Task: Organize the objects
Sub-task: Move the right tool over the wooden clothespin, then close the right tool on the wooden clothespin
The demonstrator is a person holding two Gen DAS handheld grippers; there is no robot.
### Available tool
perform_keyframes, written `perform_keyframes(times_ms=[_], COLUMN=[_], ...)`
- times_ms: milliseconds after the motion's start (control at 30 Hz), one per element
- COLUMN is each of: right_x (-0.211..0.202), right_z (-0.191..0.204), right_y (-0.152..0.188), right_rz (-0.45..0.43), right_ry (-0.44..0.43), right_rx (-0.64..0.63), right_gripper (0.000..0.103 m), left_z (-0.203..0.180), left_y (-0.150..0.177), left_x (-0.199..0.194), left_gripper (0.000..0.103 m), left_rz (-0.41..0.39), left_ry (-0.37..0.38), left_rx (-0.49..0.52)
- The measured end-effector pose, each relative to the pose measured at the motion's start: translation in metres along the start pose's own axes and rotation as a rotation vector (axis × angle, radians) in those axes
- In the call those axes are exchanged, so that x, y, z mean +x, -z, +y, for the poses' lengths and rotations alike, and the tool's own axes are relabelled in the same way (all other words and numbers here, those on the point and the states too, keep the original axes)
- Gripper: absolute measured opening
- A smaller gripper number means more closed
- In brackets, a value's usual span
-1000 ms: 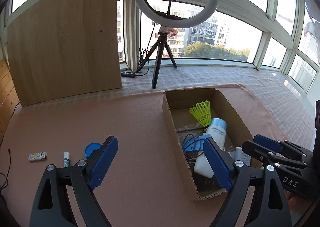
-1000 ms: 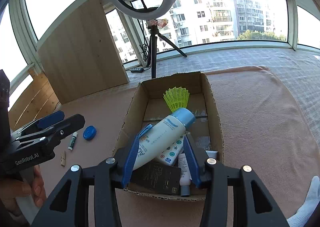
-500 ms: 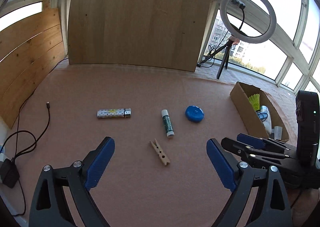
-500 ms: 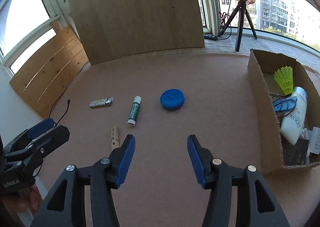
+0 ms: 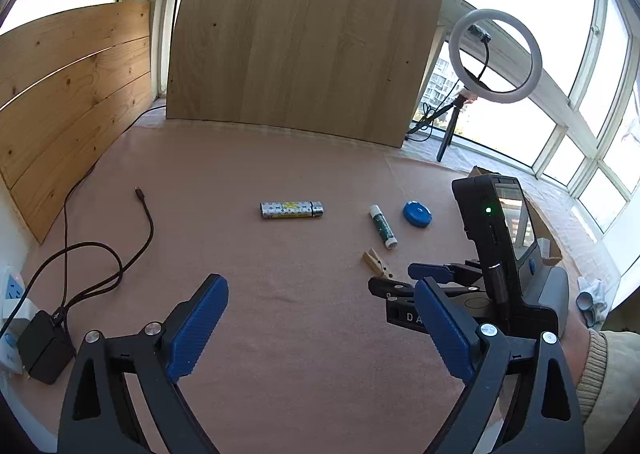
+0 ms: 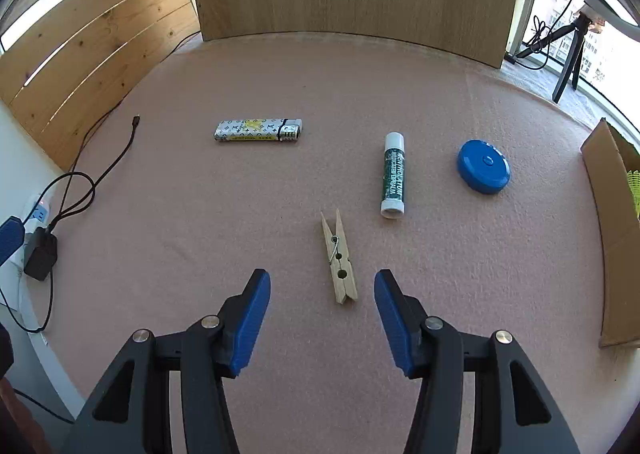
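Observation:
On the pink mat lie a wooden clothespin (image 6: 339, 258), a green lip-balm stick (image 6: 393, 175), a blue round disc (image 6: 484, 166) and a patterned lighter (image 6: 258, 130). My right gripper (image 6: 322, 282) hangs open just above the mat, with the clothespin's near end lying between its fingers, untouched. My left gripper (image 5: 318, 288) is open and empty over bare mat, short of the lighter (image 5: 291, 209). In the left wrist view the right gripper (image 5: 396, 278) sits by the clothespin (image 5: 376, 262), near the lip balm (image 5: 383, 226) and the disc (image 5: 417, 214). The cardboard box (image 6: 612, 238) stands at the right.
A black charger (image 6: 40, 254) with looping cables and a white power strip (image 5: 10, 294) lie at the mat's left edge. Wooden boards (image 5: 304, 41) line the back and left. A ring light on a tripod (image 5: 496, 57) stands back right by the windows.
Both grippers have swung left, away from the box and over to the loose items. The right gripper left the white bottle in the box and now hangs low over the clothespin.

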State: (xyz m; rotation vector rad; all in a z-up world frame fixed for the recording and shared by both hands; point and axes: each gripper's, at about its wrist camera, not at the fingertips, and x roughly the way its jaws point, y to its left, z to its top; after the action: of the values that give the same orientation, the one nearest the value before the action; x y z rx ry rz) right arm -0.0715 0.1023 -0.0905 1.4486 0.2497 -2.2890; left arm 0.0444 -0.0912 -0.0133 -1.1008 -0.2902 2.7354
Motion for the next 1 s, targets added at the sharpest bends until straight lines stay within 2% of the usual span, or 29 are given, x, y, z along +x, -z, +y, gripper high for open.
perform_keyframes(times_ms=[133,233,267,467,600,700,767,900,1000], right_x=[0.012,0.019,0.016,0.016,0.021,0.025,0.025,0.025,0.024], right_z=[0.008,0.007,0.007,0.010,0.010,0.009,0.008,0.003,0.001], right_y=[0.003,0.012,0.014,0.017,0.008,0.000,-0.003,-0.004,-0.002], right_rz=[0.020,0.030,0.007,-0.017,-0.036,-0.037,-0.033,-0.029,-0.023], right_ry=[0.019,0.035,0.037,0.048,0.038,0.032,0.025,0.013,-0.003], right_rx=[-0.022,-0.029,-0.030,-0.055,-0.076,-0.087,-0.092,-0.085,-0.081], right_gripper=[0.050,0.050,0.050,0.050,0.050,0.038,0.024,0.019,0.011], left_z=[0.016,0.033,0.037,0.049,0.048,0.046,0.046,0.043,0.038], left_y=[0.010,0.028,0.033,0.059,0.063,0.063,0.060,0.053,0.048], left_x=[-0.009,-0.007,-0.006,0.002,0.009,0.015,0.022,0.035,0.047], left_gripper=[0.097,0.097,0.097,0.097,0.097,0.097,0.097,0.097,0.097], left_rz=[-0.016,0.017,0.028,0.092,0.115,0.125,0.134,0.145,0.148], left_ry=[-0.027,-0.072,-0.081,-0.085,-0.092,-0.100,-0.105,-0.094,-0.091], left_rx=[0.006,-0.008,-0.010,-0.024,-0.012,-0.011,-0.020,-0.027,-0.026])
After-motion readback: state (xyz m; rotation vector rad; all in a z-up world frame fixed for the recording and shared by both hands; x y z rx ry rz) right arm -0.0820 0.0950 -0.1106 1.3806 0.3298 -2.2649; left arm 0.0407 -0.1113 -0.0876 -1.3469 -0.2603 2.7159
